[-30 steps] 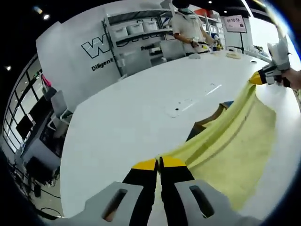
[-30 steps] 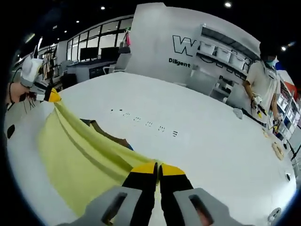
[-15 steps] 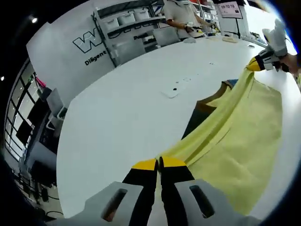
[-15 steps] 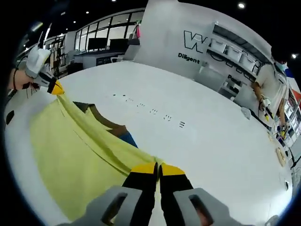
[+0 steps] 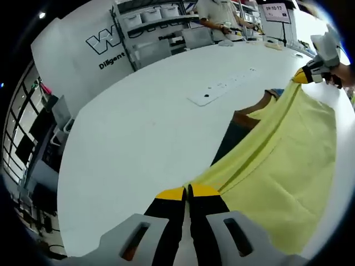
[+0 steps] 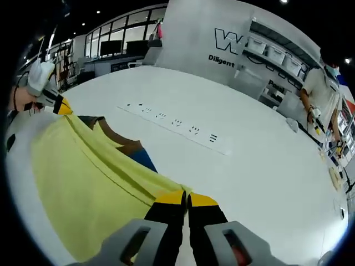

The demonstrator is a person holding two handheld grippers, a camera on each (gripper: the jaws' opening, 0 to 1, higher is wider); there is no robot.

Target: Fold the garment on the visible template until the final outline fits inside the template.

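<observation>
Lifted higher than a second ago, the garment point(image 5: 277, 160) now hangs as a broader yellow sheet between the two grippers, and more of the dark template point(image 5: 236, 130) shows beneath its far edge, along with a brown strip and a patch of blue. In the left gripper view the left gripper point(image 5: 187, 194) sits at bottom centre, its yellow-tipped jaws pressed together on one corner of the cloth; the right gripper point(image 5: 306, 76) appears at upper right, pinching the opposite corner. The right gripper view mirrors this — the right gripper point(image 6: 187, 198) closed on its corner at bottom centre, the left gripper point(image 6: 60, 106) at the far left holding the other end, the garment point(image 6: 89, 177) filling the lower left and the template point(image 6: 133, 152) peeking out in the middle.

The table point(image 5: 138, 127) is white and wide; a strip with small marks point(image 6: 177, 124) lies beyond the cloth. A person point(image 6: 321, 94) stands at the far side, upper right of the right gripper view.

The risks, as I judge them: the held edge looks bunched into a ridge rather than flat, so laying it down as is could set a crooked fold that overhangs the template. Uneven pull between the hands could skew the sheet — or a thin pinch could slip. The draped cloth also hides much of the template, making alignment hard to check.
</observation>
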